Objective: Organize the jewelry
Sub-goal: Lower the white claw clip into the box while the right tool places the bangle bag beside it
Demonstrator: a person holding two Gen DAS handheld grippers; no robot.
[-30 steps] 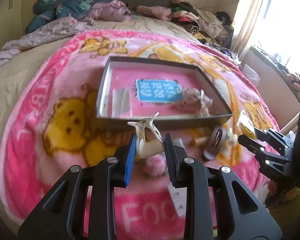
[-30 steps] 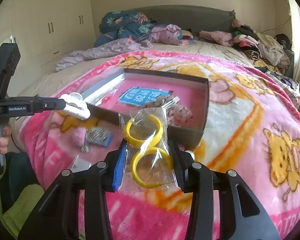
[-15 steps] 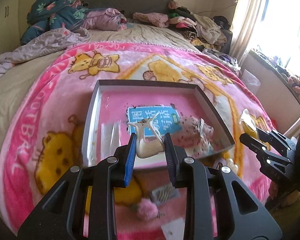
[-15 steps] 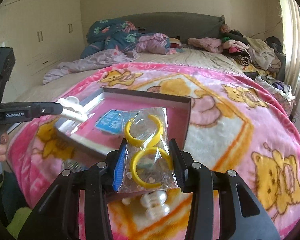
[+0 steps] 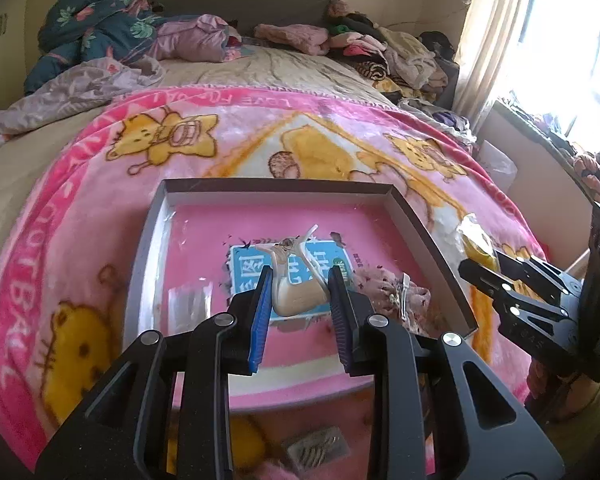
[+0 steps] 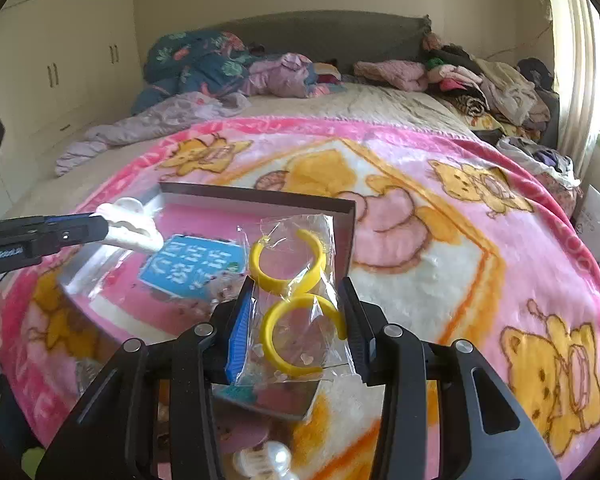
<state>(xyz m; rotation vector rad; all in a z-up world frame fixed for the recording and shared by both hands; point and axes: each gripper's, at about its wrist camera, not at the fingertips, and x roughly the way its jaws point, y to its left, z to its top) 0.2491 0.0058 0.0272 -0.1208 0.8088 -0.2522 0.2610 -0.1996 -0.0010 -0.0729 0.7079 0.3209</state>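
Observation:
My left gripper (image 5: 300, 292) is shut on a cream claw hair clip (image 5: 296, 280) and holds it above the open grey box (image 5: 276, 188) with a pink floor. The clip also shows in the right wrist view (image 6: 130, 228). My right gripper (image 6: 296, 320) is shut on a clear bag of yellow hoop earrings (image 6: 296, 292), above the box's right side (image 6: 348, 236). Inside the box lie a blue card (image 5: 252, 276), a purple dotted pouch (image 5: 396, 296) and a clear packet (image 5: 188, 304). The right gripper shows at the right of the left wrist view (image 5: 484, 268).
The box sits on a pink bear blanket (image 6: 440, 240) on a bed. Outside the box near me lie a pearl clip (image 6: 264, 460), a small striped item (image 5: 316, 446) and a pink fluffy piece (image 5: 272, 472). Piled clothes (image 6: 460, 76) lie at the headboard.
Both grippers have moved forward from the box's near side to above the box, each carrying its item. The loose items on the blanket have slid below and behind the fingers.

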